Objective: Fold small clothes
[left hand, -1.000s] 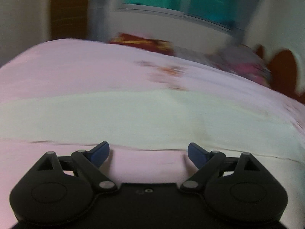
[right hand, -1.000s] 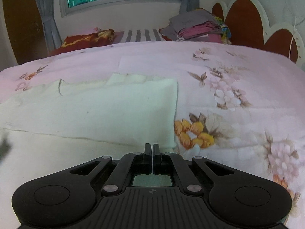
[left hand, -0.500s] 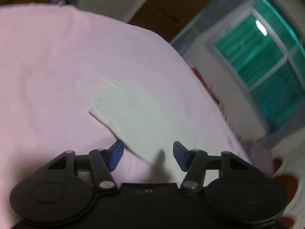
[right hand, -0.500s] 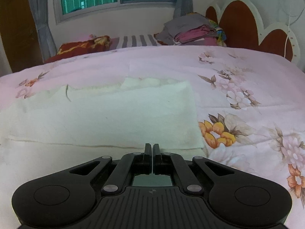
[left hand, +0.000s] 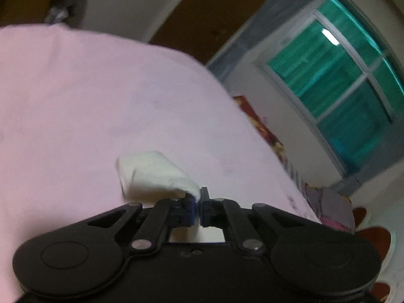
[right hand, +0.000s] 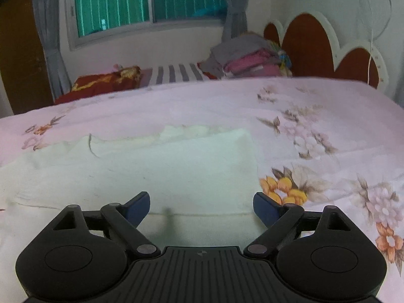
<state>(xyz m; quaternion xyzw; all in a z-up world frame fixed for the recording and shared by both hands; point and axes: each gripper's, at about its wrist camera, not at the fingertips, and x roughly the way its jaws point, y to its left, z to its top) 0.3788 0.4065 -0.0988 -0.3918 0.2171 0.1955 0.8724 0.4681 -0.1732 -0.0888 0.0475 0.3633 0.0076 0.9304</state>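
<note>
Bedroom with a green-glazed window [right hand: 151, 2] behind grey curtains [right hand: 50, 38], a scalloped red-brown headboard [right hand: 305, 48] at the right, a brown door [right hand: 17, 50] at the left; bed covered by a pink sheet [right hand: 315, 106] printed with flowers, one yellow bloom [right hand: 282, 186] close to the near right; at the far edge a red pillow [right hand: 101, 83], a striped pillow [right hand: 174, 73] and a stack of clothes [right hand: 247, 58] against the headboard.

Cream cloth [right hand: 151, 174] spread flat on the sheet, its right edge just beside the yellow bloom, its far edge rumpled, a fold line running across the near part.

Right gripper [right hand: 201, 205] low over the near part of the cloth, jaws just swung wide apart, blue pads [right hand: 139, 204] clear of the fabric with only flat cloth lying under the gap.

Left gripper [left hand: 198, 197] rolled to one side in a slightly blurred view, jaws just drawn together and pinching a corner of the cloth [left hand: 154, 174]; that corner lifted into a small bunched peak off the pink sheet [left hand: 101, 101], rest of the cloth hidden behind the gripper body; window [left hand: 348, 80] tilted at the upper right of this view.
</note>
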